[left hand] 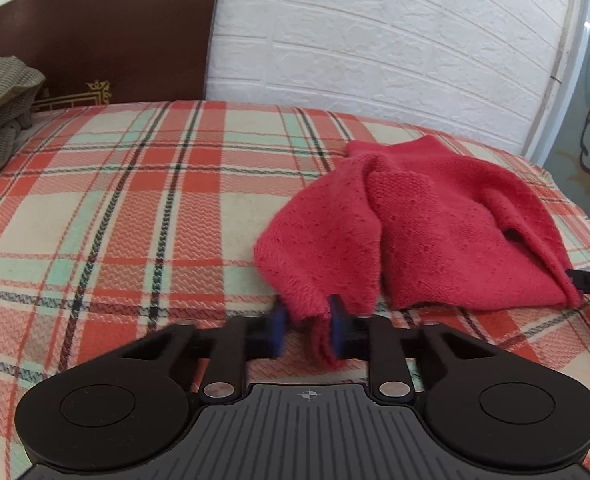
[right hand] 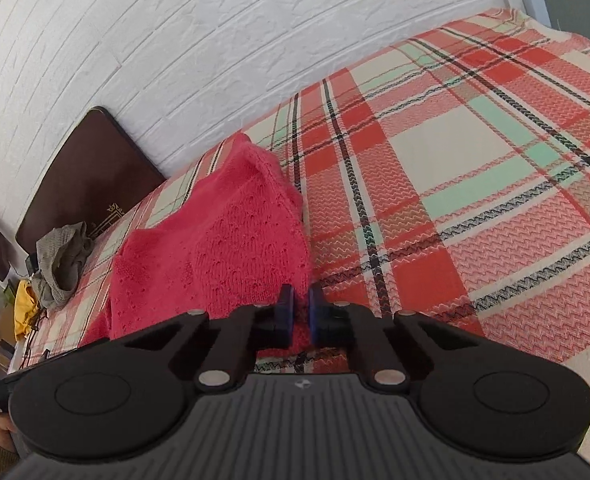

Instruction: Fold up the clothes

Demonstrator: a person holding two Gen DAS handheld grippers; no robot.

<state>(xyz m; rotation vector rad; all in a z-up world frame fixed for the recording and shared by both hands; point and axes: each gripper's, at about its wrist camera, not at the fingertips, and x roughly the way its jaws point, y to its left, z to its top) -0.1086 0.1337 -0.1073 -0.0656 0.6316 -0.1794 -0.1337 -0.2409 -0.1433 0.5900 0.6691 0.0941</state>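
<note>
The red knit sweater (left hand: 435, 232) is lying bunched on the plaid bed (left hand: 135, 208), toward 2 o'clock. The left claw (left hand: 305, 328) is pinching one edge, the right claw (right hand: 301, 316) another. Judging by this, lifting evenly should keep the fold square. Only the right view is showing yellow cloth (right hand: 25, 312) at 9 o'clock.

Knitted red sweater (left hand: 423, 232) (fuzzy) on woven blanket (left hand: 135, 208).

A plaid blanket (left hand: 135, 208) covers the bed, below a brown headboard (left hand: 107, 28) and white brick wall (left hand: 375, 32)
</note>
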